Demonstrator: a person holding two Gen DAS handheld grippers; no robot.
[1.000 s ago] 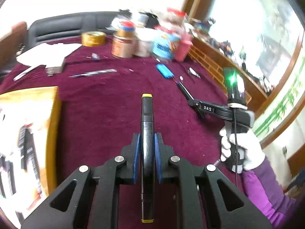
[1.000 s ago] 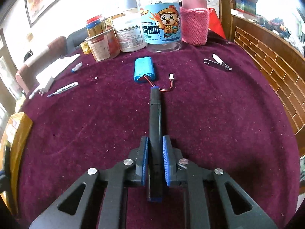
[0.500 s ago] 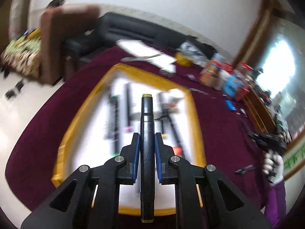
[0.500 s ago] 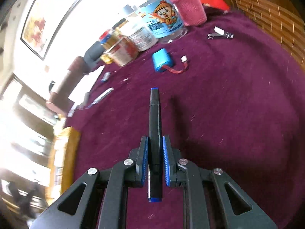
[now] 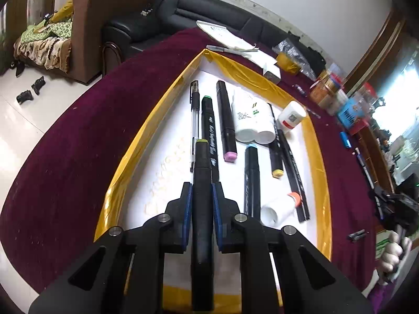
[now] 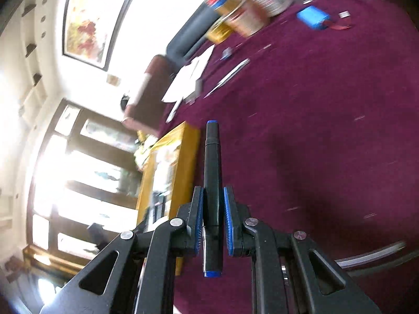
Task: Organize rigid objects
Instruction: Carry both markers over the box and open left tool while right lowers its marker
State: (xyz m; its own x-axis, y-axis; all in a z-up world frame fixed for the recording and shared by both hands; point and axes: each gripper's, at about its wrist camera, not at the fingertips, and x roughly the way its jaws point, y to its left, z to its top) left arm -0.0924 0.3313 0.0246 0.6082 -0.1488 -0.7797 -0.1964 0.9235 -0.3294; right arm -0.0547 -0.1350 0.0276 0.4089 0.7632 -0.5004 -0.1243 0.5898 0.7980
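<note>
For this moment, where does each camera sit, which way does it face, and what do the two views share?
Left wrist: on the left gripper, looking down into the yellow tray; own jaws clamp a yellow-capped marker; the other gloved hand shows at right.
Right wrist: on the right gripper, rolled, facing across the cloth; jaws clamp a blue-capped marker.
Shared: tray, cloth.

Beyond your maroon tablecloth (image 5: pixel 78 141) you have a brown armchair (image 5: pixel 104 13), a black sofa (image 5: pixel 199 7) beside it, and shoes (image 5: pixel 25 95) on the floor.
</note>
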